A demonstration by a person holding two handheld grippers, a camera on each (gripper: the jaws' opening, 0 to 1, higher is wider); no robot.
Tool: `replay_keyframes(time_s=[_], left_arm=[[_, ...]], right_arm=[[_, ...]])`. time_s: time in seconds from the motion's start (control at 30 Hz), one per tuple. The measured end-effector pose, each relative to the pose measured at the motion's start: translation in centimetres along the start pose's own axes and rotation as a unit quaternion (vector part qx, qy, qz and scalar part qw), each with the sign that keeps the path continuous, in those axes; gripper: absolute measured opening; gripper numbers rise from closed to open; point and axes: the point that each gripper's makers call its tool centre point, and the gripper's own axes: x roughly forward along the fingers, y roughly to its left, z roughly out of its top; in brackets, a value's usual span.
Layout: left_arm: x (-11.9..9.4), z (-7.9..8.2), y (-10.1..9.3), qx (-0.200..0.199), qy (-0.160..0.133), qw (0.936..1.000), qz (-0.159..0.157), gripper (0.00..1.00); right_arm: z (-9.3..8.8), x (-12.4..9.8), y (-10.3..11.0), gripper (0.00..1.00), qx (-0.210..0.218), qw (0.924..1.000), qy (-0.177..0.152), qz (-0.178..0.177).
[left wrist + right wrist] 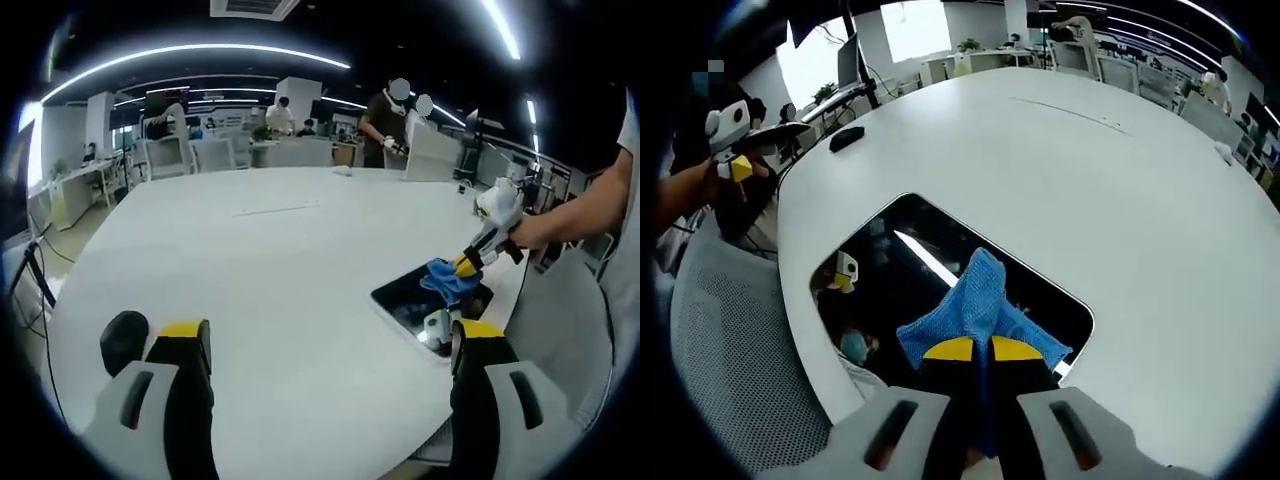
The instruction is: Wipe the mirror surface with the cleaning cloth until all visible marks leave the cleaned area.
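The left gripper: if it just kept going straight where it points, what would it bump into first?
Probably nothing soon. The left gripper points across bare white table, jaws open. The mirror and blue cloth lie off to its right, though depth is hard to judge.

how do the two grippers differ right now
The right gripper is shut on the blue cloth, pressing it onto the mirror; the left gripper is open and holds nothing. The right one is over the mirror, while the left one sits above bare white table, beside the mirror. Both have yellow-tipped jaws.

Low across table (300, 300) — close above mirror (890, 260)
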Motion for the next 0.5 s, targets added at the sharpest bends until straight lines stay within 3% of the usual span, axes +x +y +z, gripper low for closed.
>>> replay_keyframes(time_s=[0.5], left_arm=[[0.1,0.1,0.2,-0.002,-0.006,1.0000,-0.001,0.99]], right_arm=[[-1.8,-1.6,-2.3,0.00,0.018,0.9996,0.009,-0.021]])
